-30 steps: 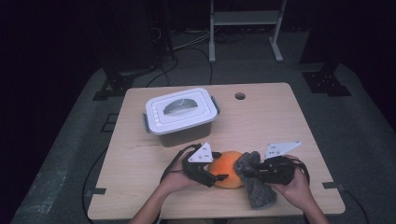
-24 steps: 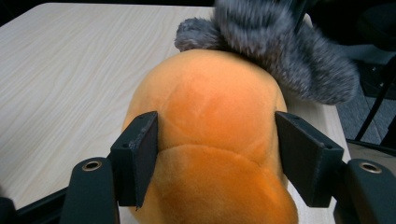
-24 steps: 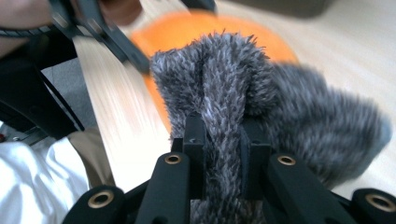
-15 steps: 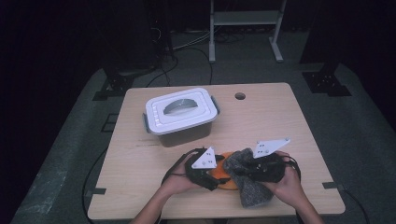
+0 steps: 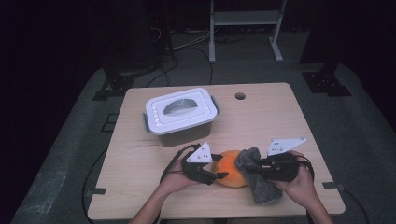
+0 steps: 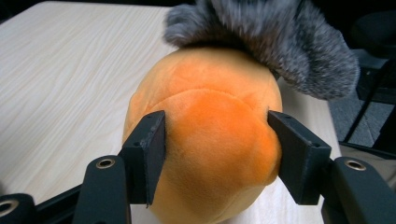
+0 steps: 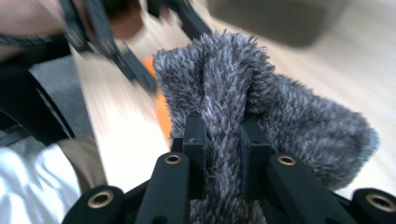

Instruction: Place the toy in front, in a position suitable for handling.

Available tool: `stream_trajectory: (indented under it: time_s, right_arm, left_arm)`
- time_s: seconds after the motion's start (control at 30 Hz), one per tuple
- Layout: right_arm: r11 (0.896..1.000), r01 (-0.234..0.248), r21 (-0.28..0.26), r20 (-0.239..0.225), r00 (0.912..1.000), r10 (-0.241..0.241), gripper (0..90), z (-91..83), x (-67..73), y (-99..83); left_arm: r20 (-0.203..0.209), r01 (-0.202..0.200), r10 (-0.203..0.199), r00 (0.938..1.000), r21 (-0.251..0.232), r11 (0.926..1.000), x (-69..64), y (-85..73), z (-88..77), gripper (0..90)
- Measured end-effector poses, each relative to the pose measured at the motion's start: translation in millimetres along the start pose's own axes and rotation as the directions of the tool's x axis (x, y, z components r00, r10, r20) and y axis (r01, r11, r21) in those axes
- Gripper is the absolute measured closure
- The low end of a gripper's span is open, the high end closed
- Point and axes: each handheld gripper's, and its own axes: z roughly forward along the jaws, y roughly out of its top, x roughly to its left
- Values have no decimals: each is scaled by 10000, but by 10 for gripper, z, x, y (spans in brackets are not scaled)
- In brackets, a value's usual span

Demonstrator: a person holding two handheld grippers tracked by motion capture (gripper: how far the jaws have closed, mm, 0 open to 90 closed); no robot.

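An orange plush [image 5: 232, 169] lies on the table near the front edge. My left gripper [image 5: 223, 168] reaches it from the left. Its jaws have just been closing, and the pads [image 6: 156, 154] now press into both sides of the orange plush [image 6: 210, 93]. A grey furry cloth [image 5: 261, 186] drapes over the plush's right side and hangs toward the table edge. My right gripper [image 5: 258, 169] is shut on a fold of that cloth. In the right gripper view, my right gripper [image 7: 223, 135] has fur bunched between the jaws. The grey cloth [image 6: 280, 42] covers the far top of the plush.
A white lidded box [image 5: 181, 112] with grey latches stands at the back left of the wooden table [image 5: 280, 116]. A small round hole [image 5: 240, 96] sits near the far edge. Behind the table, a metal stand [image 5: 245, 18] and cables rest on the dark floor.
The left jaws have closed in onto the orange plush. The right gripper with the grey cloth shifted slightly left, then back right; the cloth stays draped on the plush.
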Motion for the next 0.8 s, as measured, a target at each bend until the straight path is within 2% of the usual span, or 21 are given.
stream_trajectory:
  time_s: [0.07, 0.13, 0.23, 0.37, 0.5, 0.6, 0.67, 0.7, 0.73, 0.8]
  right_arm:
    - [9984, 545, -179, -70, 9985, -547, 757, 10, 142, 185]
    - [9975, 683, -201, -86, 9976, -685, 757, 37, 182, 233]
    - [9952, 945, 247, -33, 9955, -945, 757, 151, 232, 268]
    - [9982, 549, 257, -167, 9984, -545, 757, 145, 120, 158]
    - [9997, -33, 230, 213, 9998, 28, 756, 51, -39, 23]
    - [9990, -443, 94, 8, 9990, 443, 756, 49, -121, -52]
    - [9989, -446, 114, -27, 9990, 446, 757, 69, -107, -51]
    - [9992, -388, 128, -78, 9992, 389, 756, 81, -85, -38]
    - [9993, -344, 115, -171, 9993, 346, 756, 100, -53, -22]
    - [9997, -182, 142, -377, 9991, 187, 755, 157, 13, 9]
  left_arm:
    - [24, -270, 270, 9996, -38, 9996, -48, 34, 26, 379]
    - [27, -573, 573, 9984, 2, 9984, -100, 65, 48, 371]
    - [-36, -775, 776, 9970, 208, 9968, -119, 54, 53, 353]
    - [-37, -468, 469, 9989, 240, 9986, -55, -9, 37, 354]
    - [-56, -203, 204, 9998, 281, 9994, 4, -48, 17, 354]
    - [-36, 62, -61, 10000, 263, 9996, 14, -33, 23, 335]
    - [35, 376, -376, 9993, 162, 9992, 12, 13, 12, 302]
    - [48, 441, -441, 9990, -45, 9990, 5, 37, -1, 302]
    - [-8, 424, -425, 9991, -237, 9988, -7, 65, -13, 314]
    - [-143, 286, -288, 9995, -160, 9995, -18, 81, -9, 361]
